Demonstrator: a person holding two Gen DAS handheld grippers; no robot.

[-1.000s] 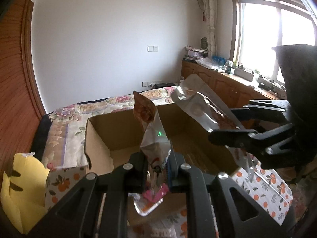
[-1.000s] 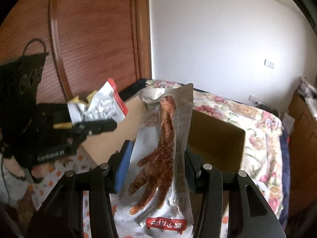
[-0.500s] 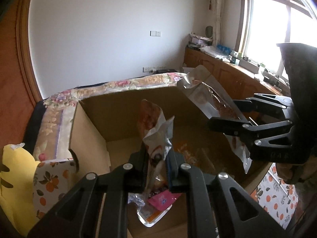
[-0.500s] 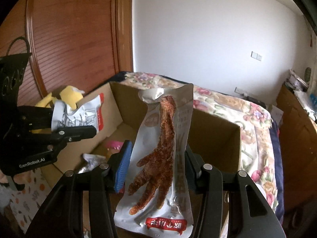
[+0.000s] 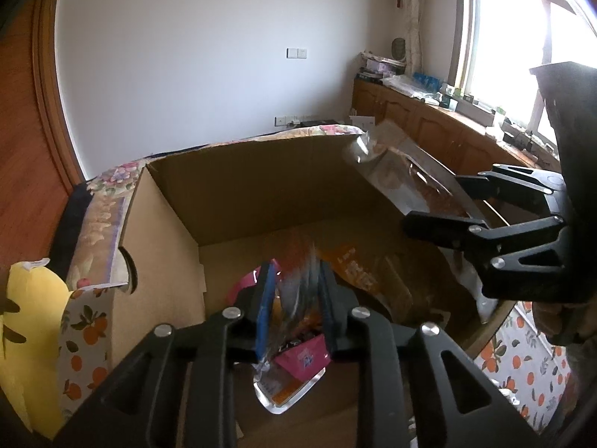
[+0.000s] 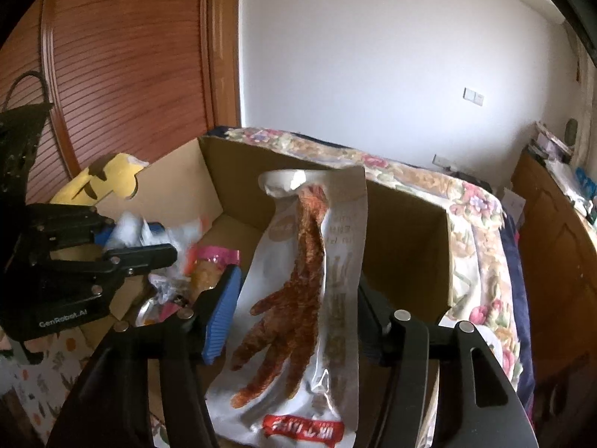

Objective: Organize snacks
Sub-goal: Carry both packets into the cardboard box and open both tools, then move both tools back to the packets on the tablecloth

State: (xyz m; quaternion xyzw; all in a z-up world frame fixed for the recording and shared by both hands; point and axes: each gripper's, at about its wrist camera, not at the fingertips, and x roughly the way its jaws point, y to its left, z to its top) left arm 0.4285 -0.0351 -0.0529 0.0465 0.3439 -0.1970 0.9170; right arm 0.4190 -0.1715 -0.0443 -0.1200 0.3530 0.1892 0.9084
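Two grippers over open brown cardboard box (image 5: 238,201). Left gripper (image 5: 294,302) jaws just parted, blurred silvery snack packet (image 5: 294,291) dropping between. Right gripper (image 6: 294,310) jaws just widening, white chicken-foot pouch (image 6: 309,298) loose between; risk: long pouch tips over box wall.

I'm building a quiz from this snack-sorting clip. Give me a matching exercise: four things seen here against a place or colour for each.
Things:
1. chicken-foot pouch
2. cardboard box
3. yellow plush toy
4. pink packet

Descriptions:
A. lying inside the box
B. outside the box, at its left wall
C. between the right gripper's jaws
D. brown, open at the top

Pairs: 1-C, 2-D, 3-B, 4-A
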